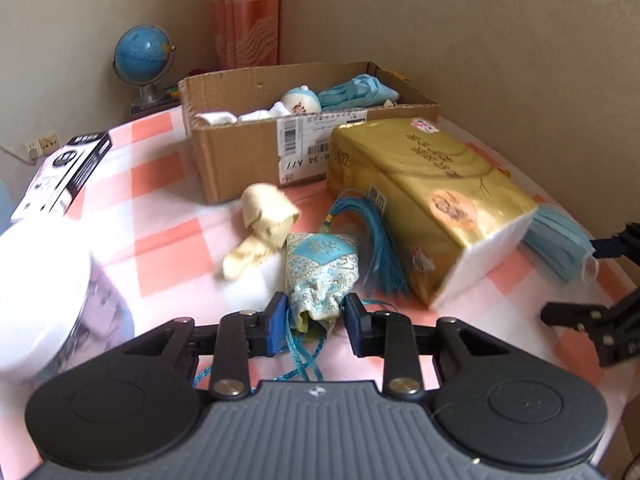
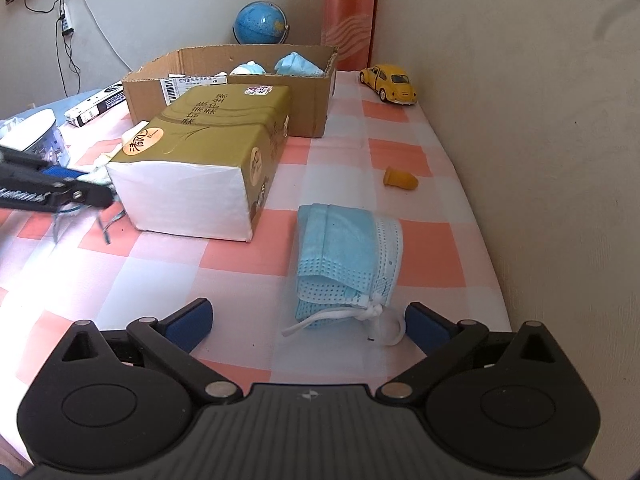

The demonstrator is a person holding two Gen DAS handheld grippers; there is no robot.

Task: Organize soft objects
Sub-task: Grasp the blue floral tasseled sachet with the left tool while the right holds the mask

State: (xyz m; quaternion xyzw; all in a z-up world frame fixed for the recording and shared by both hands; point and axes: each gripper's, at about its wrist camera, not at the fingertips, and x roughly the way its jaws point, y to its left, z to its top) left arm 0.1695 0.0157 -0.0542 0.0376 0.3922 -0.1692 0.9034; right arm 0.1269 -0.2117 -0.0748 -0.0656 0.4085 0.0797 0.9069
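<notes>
My left gripper point(image 1: 314, 320) is shut on the neck of a blue brocade pouch point(image 1: 322, 270) with a blue tassel point(image 1: 378, 240); its cords trail back between the fingers. A cream sock point(image 1: 264, 220) lies just left of the pouch. My right gripper point(image 2: 308, 324) is open, its fingers on either side of the near end of a folded stack of blue face masks point(image 2: 346, 252), which also shows in the left wrist view point(image 1: 560, 240). A cardboard box point(image 1: 240, 152) at the back holds blue masks, white cloth and a small doll; it also shows in the right wrist view point(image 2: 308, 96).
A gold tissue pack point(image 1: 432, 200) lies between pouch and masks; it also shows in the right wrist view point(image 2: 208, 152). A white tub point(image 1: 44, 292) and a black-and-white carton point(image 1: 64, 172) are at left. A yellow toy car point(image 2: 390, 82), an orange finger cot point(image 2: 400, 178) and a globe point(image 2: 260, 22) stand near the wall.
</notes>
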